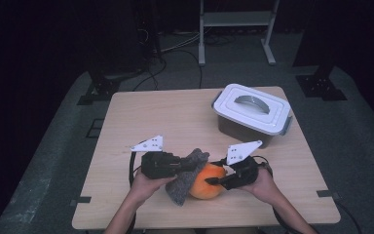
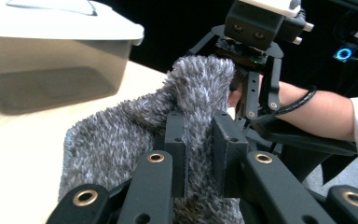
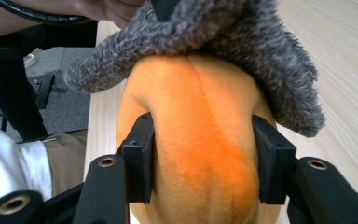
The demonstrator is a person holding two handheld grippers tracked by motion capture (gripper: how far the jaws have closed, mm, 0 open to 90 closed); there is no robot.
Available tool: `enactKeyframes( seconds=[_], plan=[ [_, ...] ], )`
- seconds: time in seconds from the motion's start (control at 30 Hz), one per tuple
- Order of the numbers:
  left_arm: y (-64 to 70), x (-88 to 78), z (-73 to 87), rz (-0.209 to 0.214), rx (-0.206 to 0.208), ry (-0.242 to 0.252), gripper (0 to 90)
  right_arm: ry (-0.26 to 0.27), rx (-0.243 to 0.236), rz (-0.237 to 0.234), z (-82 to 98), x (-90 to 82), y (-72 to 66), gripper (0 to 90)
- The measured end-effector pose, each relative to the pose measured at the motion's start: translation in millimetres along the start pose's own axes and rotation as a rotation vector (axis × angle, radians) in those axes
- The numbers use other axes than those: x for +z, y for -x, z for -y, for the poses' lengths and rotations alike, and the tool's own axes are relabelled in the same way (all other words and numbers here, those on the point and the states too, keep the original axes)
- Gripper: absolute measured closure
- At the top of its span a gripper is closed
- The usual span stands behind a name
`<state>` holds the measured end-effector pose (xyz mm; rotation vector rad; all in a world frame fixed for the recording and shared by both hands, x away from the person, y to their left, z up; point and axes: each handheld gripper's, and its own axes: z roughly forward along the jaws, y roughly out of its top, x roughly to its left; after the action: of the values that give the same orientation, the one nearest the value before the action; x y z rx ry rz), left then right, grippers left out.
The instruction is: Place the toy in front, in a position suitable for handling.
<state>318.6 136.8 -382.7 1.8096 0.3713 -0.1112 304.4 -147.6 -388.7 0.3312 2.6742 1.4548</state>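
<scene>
An orange plush ball [image 1: 206,188] lies near the table's front edge, with a grey fuzzy cloth [image 1: 181,187] draped over its left side. My left gripper [image 1: 187,165] is shut on a fold of the cloth [image 2: 121,140], which bunches up between its jaws [image 2: 198,140]. My right gripper [image 1: 215,176] comes in from the right and is shut on the ball. In the right gripper view both pads [image 3: 140,158] press into the ball's [image 3: 200,121] sides, and the cloth [image 3: 242,42] lies over its far end.
A white-lidded plastic box [image 1: 251,114] with a grey handle stands at the back right of the wooden table [image 1: 165,112]; it also looms at the left of the left gripper view [image 2: 51,60]. Stands and cables sit on the dark floor beyond.
</scene>
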Motion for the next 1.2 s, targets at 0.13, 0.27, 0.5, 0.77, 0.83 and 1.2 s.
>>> enactKeyframes(
  seconds=[0.13, 0.27, 0.5, 0.77, 0.83, 1.2],
  plan=[
    [-4.1, 2.6, 8.5, -0.008, -0.007, -0.046, 78.1, -0.047, -0.012, 0.006, 7.2, 8.5, 5.7, 47.1],
    [-6.4, 0.1, 9.4, -0.022, -0.013, -0.043, 78.1, -0.030, 0.026, -0.011, 17.4, -0.5, 18.8, 45.1],
    [-6.5, 15.4, 13.9, -0.010, -0.018, -0.081, 78.0, -0.022, 0.118, -0.039, 34.7, -13.5, 34.1, 36.0],
    [-7.1, 19.1, 13.8, -0.005, -0.030, -0.068, 78.0, -0.108, 0.018, 0.107, 15.3, -23.9, 11.3, 24.9],
    [-5.2, 22.2, 13.6, 0.000, -0.028, -0.072, 78.0, -0.110, -0.004, 0.118, 12.3, -22.0, 4.3, 24.7],
    [-3.7, 25.1, 13.2, -0.008, -0.023, -0.082, 78.1, -0.111, 0.028, 0.091, 13.6, 3.4, 4.9, 32.9]
  ],
)
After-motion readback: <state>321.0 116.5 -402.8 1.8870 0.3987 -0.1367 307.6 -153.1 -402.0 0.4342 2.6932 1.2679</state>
